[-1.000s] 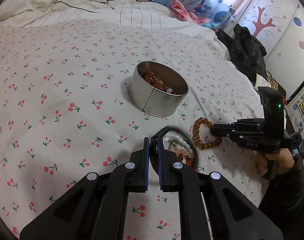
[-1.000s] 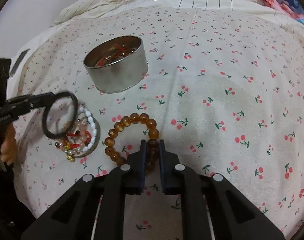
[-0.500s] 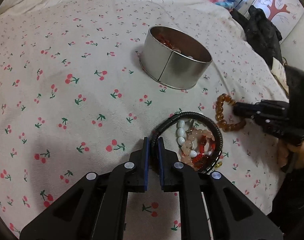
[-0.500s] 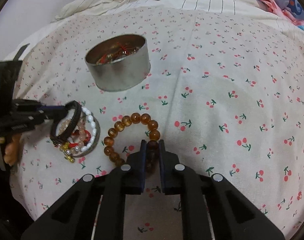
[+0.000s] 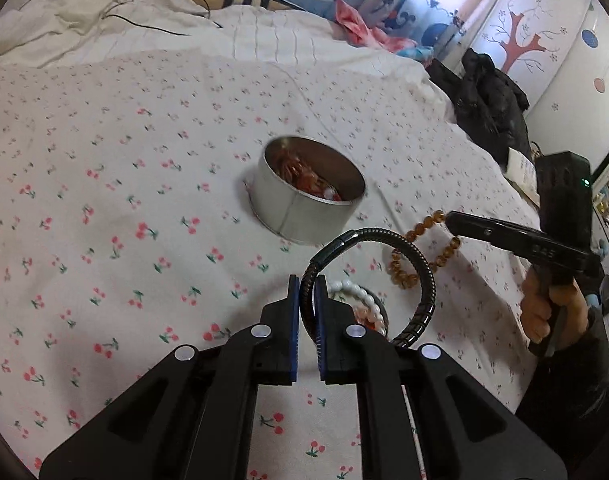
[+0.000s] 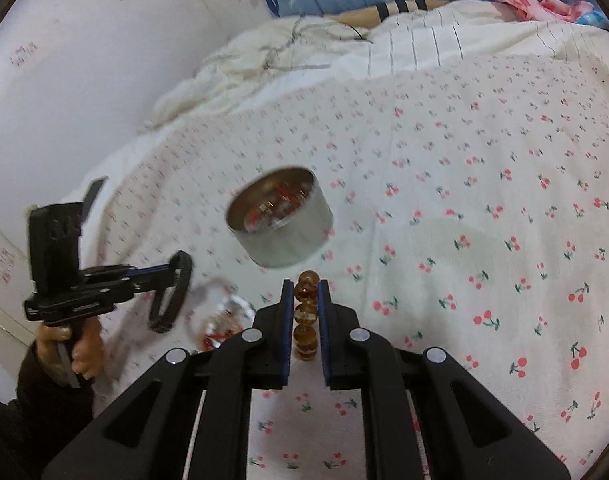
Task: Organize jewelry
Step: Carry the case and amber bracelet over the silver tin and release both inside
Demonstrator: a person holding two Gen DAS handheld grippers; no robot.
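My left gripper (image 5: 306,280) is shut on a black braided bracelet (image 5: 418,268) and holds it lifted above the bed; it shows in the right wrist view (image 6: 172,292) too. My right gripper (image 6: 304,286) is shut on an amber bead bracelet (image 6: 306,316), also lifted; in the left wrist view the beads (image 5: 408,268) hang from it. A round metal tin (image 5: 304,204) with red jewelry inside stands on the cherry-print sheet (image 5: 104,220), ahead of both grippers; it also shows in the right wrist view (image 6: 282,220). A pile of white and pink bead bracelets (image 5: 360,304) lies under the left gripper.
Crumpled white bedding with black cables (image 5: 116,8) lies at the far side. A dark jacket (image 5: 488,96) sits at the bed's right edge. A white wall (image 6: 84,60) borders the bed on the left.
Both grippers have risen off the sheet. The left lifted the black bracelet away from the bead pile. The right lifted the amber bracelet off the bed.
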